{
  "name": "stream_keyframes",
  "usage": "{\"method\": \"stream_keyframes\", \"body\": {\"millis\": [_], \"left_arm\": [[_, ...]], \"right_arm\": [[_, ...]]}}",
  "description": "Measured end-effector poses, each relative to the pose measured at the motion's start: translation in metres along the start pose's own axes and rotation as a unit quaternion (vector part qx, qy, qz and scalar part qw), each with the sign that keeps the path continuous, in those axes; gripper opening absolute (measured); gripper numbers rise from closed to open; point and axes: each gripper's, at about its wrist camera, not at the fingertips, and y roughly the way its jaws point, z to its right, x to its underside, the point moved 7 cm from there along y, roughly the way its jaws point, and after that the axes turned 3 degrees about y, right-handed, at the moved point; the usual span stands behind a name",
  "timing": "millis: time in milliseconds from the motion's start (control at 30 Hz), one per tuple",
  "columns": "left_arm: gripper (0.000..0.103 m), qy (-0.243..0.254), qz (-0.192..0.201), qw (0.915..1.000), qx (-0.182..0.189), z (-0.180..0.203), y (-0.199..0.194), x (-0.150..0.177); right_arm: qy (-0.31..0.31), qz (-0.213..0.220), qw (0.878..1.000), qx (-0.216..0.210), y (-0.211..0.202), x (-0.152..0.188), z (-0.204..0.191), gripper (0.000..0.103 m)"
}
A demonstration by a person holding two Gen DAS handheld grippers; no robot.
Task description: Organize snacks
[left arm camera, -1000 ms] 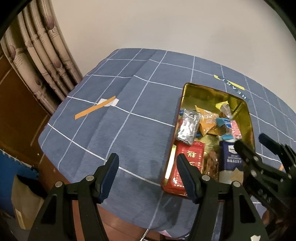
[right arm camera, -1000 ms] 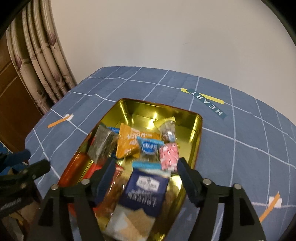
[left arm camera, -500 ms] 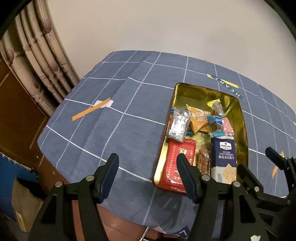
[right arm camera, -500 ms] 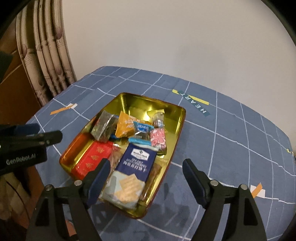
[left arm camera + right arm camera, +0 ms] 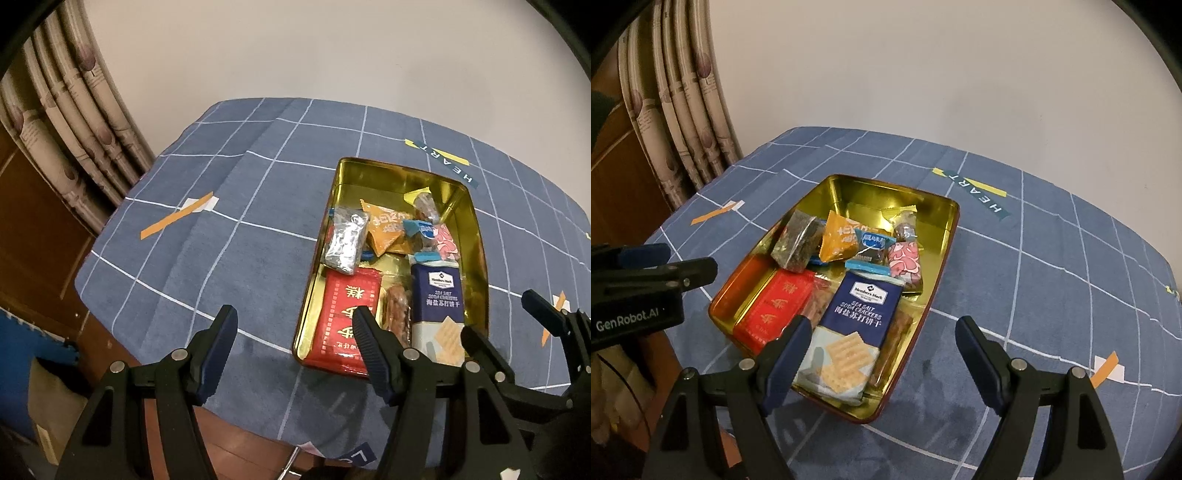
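Note:
A gold tin tray (image 5: 373, 177) (image 5: 871, 192) sits on the blue checked tablecloth and holds several snacks. Among them are a blue cracker box (image 5: 437, 295) (image 5: 860, 314), a red packet (image 5: 345, 314) (image 5: 775, 306), an orange packet (image 5: 386, 229) (image 5: 840, 240), a silver foil pack (image 5: 345, 240) and a pink candy pack (image 5: 905, 258). My left gripper (image 5: 293, 328) is open and empty above the table's near edge, left of the tray. My right gripper (image 5: 882, 334) is open and empty, raised over the tray's near end.
The tablecloth (image 5: 221, 258) carries orange tape marks (image 5: 177, 216) (image 5: 1106, 369) and a "HEART" label (image 5: 975, 194). A curtain (image 5: 74, 129) and a wooden panel stand at the left. A white wall is behind the table. The right gripper shows at the left view's right edge (image 5: 517, 339).
Both grippers have pulled back and up from the tray. The right gripper was low over the cracker box and now stands higher and nearer the table edge. The snacks have not moved.

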Motion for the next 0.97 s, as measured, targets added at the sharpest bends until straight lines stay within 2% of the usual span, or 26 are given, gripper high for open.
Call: {"method": "stream_keyframes", "body": {"millis": [600, 633, 667, 967], "left_arm": [[0.062, 0.009, -0.016, 0.9998, 0.009, 0.0094, 0.0053, 0.0016], [0.065, 0.007, -0.021, 0.9997, 0.013, 0.0101, 0.0071, 0.0021], [0.073, 0.004, -0.025, 0.9995, 0.019, 0.0102, 0.0086, 0.0030], [0.074, 0.004, -0.018, 0.9996, 0.019, 0.0100, 0.0066, 0.0022]], "right_arm": [[0.007, -0.011, 1.000, -0.009, 0.0063, 0.0044, 0.0016, 0.082], [0.008, -0.011, 1.000, -0.009, 0.0068, 0.0044, 0.0020, 0.082], [0.008, -0.011, 1.000, -0.008, 0.0067, 0.0045, 0.0023, 0.082], [0.010, -0.012, 1.000, -0.010, 0.0079, 0.0054, 0.0032, 0.082]]}}
